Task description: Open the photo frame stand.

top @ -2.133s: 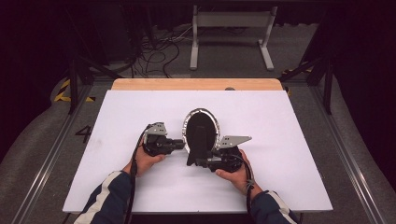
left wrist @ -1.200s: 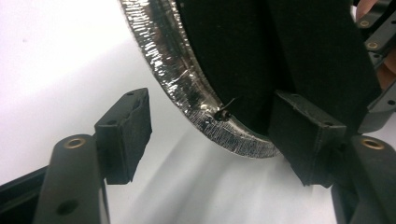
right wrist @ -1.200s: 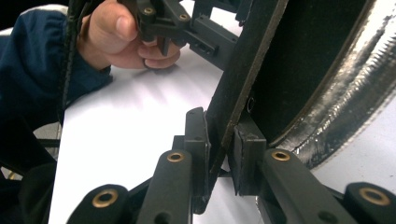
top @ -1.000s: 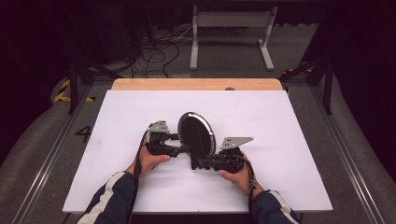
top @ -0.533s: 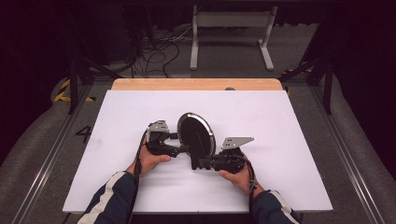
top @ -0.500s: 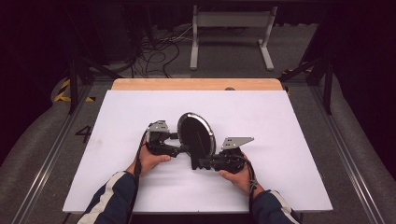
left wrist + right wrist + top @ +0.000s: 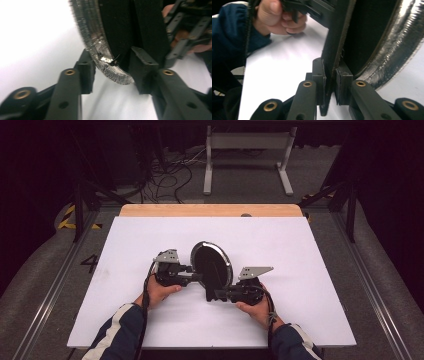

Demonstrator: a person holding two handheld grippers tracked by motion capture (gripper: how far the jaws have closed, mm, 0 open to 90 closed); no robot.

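You have both grippers on one object, a round black disc with a silver, foil-like rim [image 7: 212,264], and it sits near the middle of the white table [image 7: 310,270], a little toward your side. In the high view the disc stands tilted up off the surface rather than lying flat, with its dark face turned toward the camera.

Your right gripper [image 7: 216,295] comes in from the right, low on the disc. In the right gripper view its jaws are pressed together on a flat black strap or flap [image 7: 333,50] that runs down the dark side of the disc; the pads [image 7: 343,75] squeeze this thin piece from both sides with almost no gap left. The silver rim curves past just to the right of the jaws there.

Your left gripper [image 7: 196,276] meets the disc from the left, at its edge. In the left gripper view the jaws stand apart, one on each side of the rim (the crinkled silver band passes between them). The left pad [image 7: 86,72] seems to be just at the silver edge and the right pad [image 7: 142,70] sits against the black side, yet a clear gap shows around the rim, so I cannot say it is gripped.

Your left hand [image 7: 159,292] and right hand [image 7: 256,307] rest low on the table behind their grippers, and your dark sleeves with a pale stripe [image 7: 117,332] come in from the near edge.
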